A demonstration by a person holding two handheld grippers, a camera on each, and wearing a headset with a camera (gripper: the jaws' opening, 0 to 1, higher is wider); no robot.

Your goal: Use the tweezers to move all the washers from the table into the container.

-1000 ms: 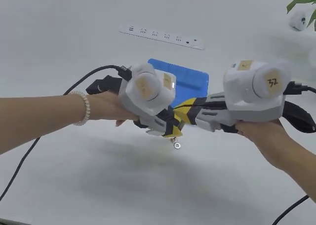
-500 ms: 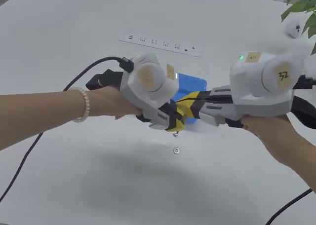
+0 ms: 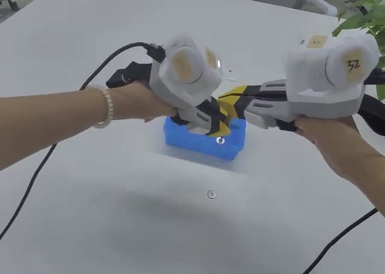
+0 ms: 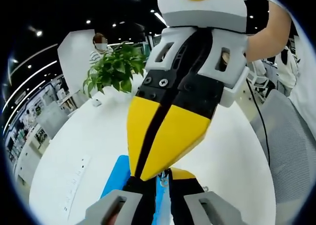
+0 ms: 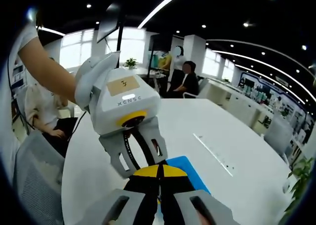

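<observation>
The left tool [image 3: 212, 125] and right tool [image 3: 230, 103] are meeting tip to tip above the matte blue rectangular container [image 3: 192, 140] on the smooth white surface [image 3: 120, 220]. A small round metal washer [image 3: 221, 140] is hanging at their tips, over the container. The right tool's yellow jaws are pressing together. The left's are standing narrowly apart, grip unclear. A second flat washer [image 3: 211, 194] is lying toward the near edge.

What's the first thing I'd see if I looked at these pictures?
Two big white grippers, the left gripper and the right gripper, meet nose to nose in the middle of the head view, right above a bright blue container. A tiny washer shows just under their yellow tips, and another washer lies on the white table nearer the person.
</observation>
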